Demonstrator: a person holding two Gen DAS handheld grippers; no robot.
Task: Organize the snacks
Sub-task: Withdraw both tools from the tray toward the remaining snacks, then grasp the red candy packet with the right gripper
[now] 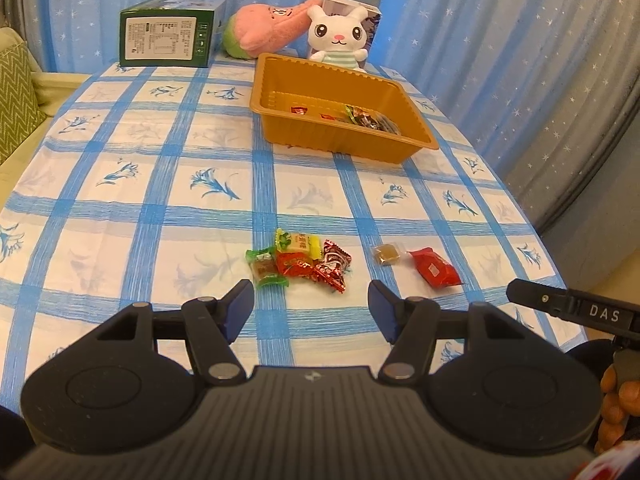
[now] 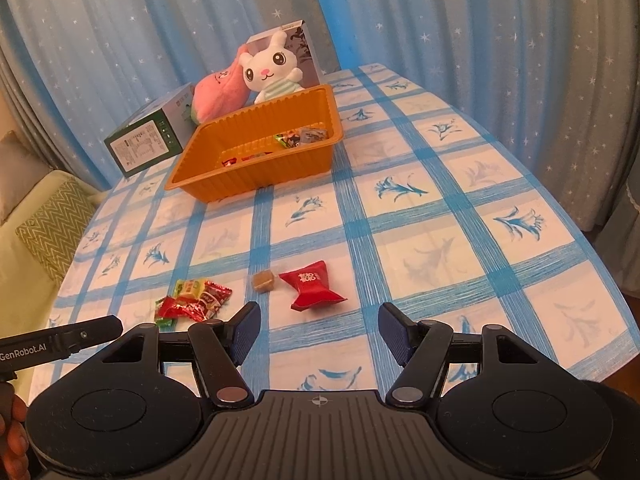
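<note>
An orange plastic tray (image 1: 280, 80) (image 2: 256, 176) stands at the far middle of the table with several wrapped snacks in it. A small pile of wrapped candies (image 1: 298, 260) (image 2: 192, 298) lies on the tablecloth just ahead of my left gripper (image 1: 311, 300), which is open and empty. A small brown cube candy (image 1: 387, 254) (image 2: 264, 281) and a red packet (image 1: 434, 268) (image 2: 314, 285) lie to the right of the pile. My right gripper (image 2: 319, 322) is open and empty, just short of the red packet.
A green box (image 1: 170, 32) (image 2: 146, 142), a pink plush (image 1: 268, 26) (image 2: 220, 92) and a white bunny plush (image 1: 340, 34) (image 2: 272, 66) stand behind the tray. A sofa with a green cushion (image 2: 52, 216) is at the left. The table edge curves away at the right.
</note>
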